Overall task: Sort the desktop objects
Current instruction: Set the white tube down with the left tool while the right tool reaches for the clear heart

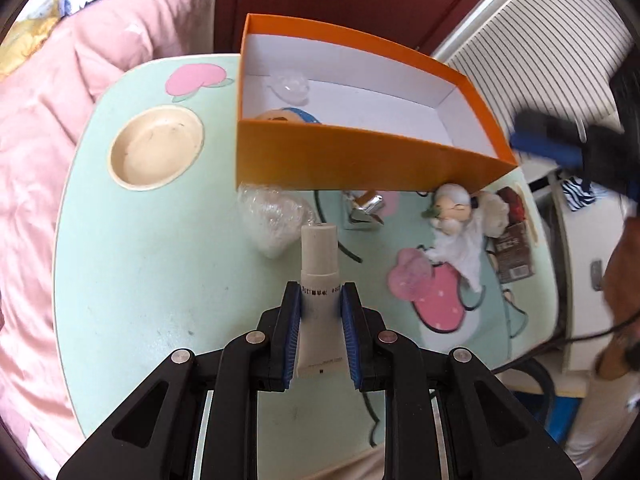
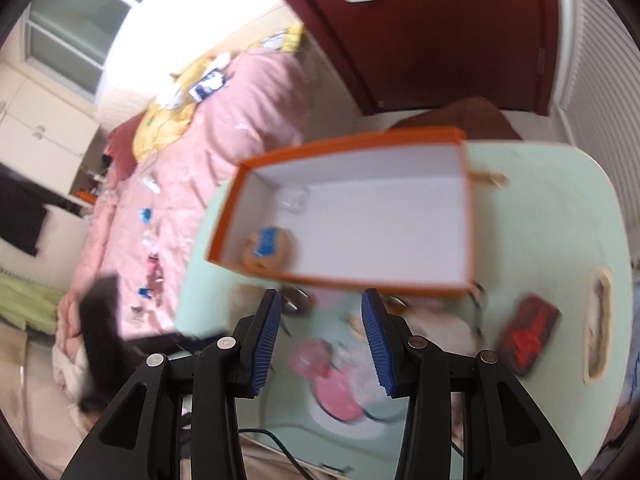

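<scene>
In the left wrist view the pale green table (image 1: pixel 152 280) fills the middle, its curved edge running down the left side against a pink quilt (image 1: pixel 60 100). Bare tabletop lies at lower left. An orange box (image 1: pixel 352 156) with a white inside sits at upper centre, its near wall just above the clutter. Left of it is a round cream dish (image 1: pixel 156 148). Below the box lie a crumpled clear plastic bag (image 1: pixel 276 216), a small silvery object (image 1: pixel 366 206), a white plush doll (image 1: pixel 460 216) and a dark packet (image 1: pixel 514 256) toward the right.

Inside the box a clear plastic piece (image 1: pixel 290 86) rests near the far left corner and a round tan object with a blue patch (image 1: pixel 288 116) near the front left.

The left gripper (image 1: pixel 320 296) is clamped tight on a white tube (image 1: pixel 320 272), cap pointing toward the box, above the table in the lower centre.

In the right wrist view, which is blurred, the right gripper (image 2: pixel 320 304) stands partly open with nothing between its blue pads (image 2: pixel 266 340), below the box's near wall.
</scene>
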Demonstrator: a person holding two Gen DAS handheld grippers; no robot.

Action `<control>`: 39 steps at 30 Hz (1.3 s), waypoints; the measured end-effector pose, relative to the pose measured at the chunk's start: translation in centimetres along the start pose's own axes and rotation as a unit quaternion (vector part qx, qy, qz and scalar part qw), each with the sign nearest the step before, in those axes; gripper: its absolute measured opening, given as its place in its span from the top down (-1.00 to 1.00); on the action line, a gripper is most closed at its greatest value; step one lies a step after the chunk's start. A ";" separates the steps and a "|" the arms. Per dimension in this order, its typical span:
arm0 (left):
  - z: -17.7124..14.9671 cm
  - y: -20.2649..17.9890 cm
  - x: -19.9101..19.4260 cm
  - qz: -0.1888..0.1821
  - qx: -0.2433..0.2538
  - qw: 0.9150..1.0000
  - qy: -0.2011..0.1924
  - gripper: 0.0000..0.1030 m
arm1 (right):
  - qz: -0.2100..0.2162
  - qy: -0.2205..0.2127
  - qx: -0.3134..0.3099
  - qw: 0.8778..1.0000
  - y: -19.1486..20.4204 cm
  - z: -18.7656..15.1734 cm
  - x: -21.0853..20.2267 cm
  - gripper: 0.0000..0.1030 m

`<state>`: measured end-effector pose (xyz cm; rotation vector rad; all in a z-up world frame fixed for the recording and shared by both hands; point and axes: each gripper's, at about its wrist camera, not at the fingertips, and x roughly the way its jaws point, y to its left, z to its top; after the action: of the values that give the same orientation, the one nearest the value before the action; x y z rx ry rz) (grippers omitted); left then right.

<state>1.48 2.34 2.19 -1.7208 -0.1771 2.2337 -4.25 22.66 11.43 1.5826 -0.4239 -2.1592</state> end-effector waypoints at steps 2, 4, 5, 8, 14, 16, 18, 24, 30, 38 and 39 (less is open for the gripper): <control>-0.4 -0.2 0.2 0.006 0.002 1.000 -0.015 0.57 | 0.005 0.018 0.000 1.000 1.1 2.1 1.8 0.19; -0.8 -0.4 0.5 0.002 -0.002 1.000 -0.024 0.57 | 0.006 0.032 0.005 0.999 1.8 3.6 3.7 0.19; -0.9 -0.4 0.7 0.001 -0.006 1.000 -0.027 0.50 | 0.004 0.040 0.009 0.999 2.1 4.4 4.8 0.19; -1.2 -0.4 1.0 -0.001 -0.018 0.999 -0.038 -0.45 | -0.004 0.064 0.024 0.998 2.8 6.3 8.0 0.19; -2.4 1.1 -0.2 -0.034 -0.062 0.994 -0.089 -0.50 | -0.056 0.090 0.033 0.994 4.1 8.8 12.8 0.18; -2.5 1.8 -0.6 -0.026 -0.068 0.992 -0.101 -0.50 | -0.072 0.094 0.026 0.993 4.7 9.2 13.8 0.15; -2.7 2.3 -0.9 -0.015 -0.071 0.991 -0.109 -0.50 | -0.096 0.094 0.017 0.991 5.2 9.5 14.7 0.08; -3.1 3.2 -1.2 0.002 -0.086 0.989 -0.117 -0.50 | -0.129 0.111 0.017 0.985 5.8 10.0 17.4 0.08; -3.2 3.8 -1.4 0.001 -0.092 0.989 -0.115 -0.50 | -0.155 0.103 0.010 0.982 5.6 9.5 18.2 0.30; -2.5 4.4 -2.5 0.004 -0.090 0.988 -0.126 -0.50 | -0.113 0.070 0.017 0.991 5.0 8.5 13.4 0.31; -2.3 4.4 -2.7 0.005 -0.088 0.988 -0.128 -0.50 | -0.098 0.058 0.015 0.993 5.0 8.1 11.8 0.31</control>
<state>3.50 -2.90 2.79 -1.5123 -0.4368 2.5068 -14.21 12.33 6.57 1.8232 -0.2751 -2.1976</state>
